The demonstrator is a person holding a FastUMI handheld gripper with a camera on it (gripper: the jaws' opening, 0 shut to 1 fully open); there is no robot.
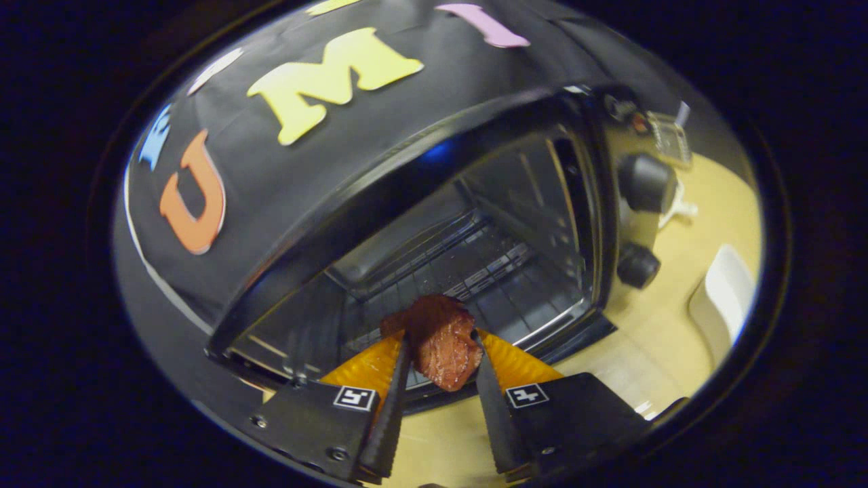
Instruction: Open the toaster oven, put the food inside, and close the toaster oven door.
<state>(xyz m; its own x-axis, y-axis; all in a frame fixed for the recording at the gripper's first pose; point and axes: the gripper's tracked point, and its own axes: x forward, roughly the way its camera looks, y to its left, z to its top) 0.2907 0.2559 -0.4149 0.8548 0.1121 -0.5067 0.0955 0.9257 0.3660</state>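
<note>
My gripper (441, 339) is shut on a brown-red piece of meat (441, 342), which both fingers press from either side. Just beyond the fingertips stands the black toaster oven (380, 196) with its door down, its cavity open toward me. Inside I see a wire rack (475, 271) and the dark back wall. The meat hangs at the oven's mouth, above the front of the lowered door (576, 335). Two black knobs (644, 183) sit on the oven's right panel. The whole view is tilted.
The oven stands on a pale wooden table (651, 325). A white object (725, 291) lies on the table to the right of the oven. A small clear item (668, 135) sits behind the oven's right side.
</note>
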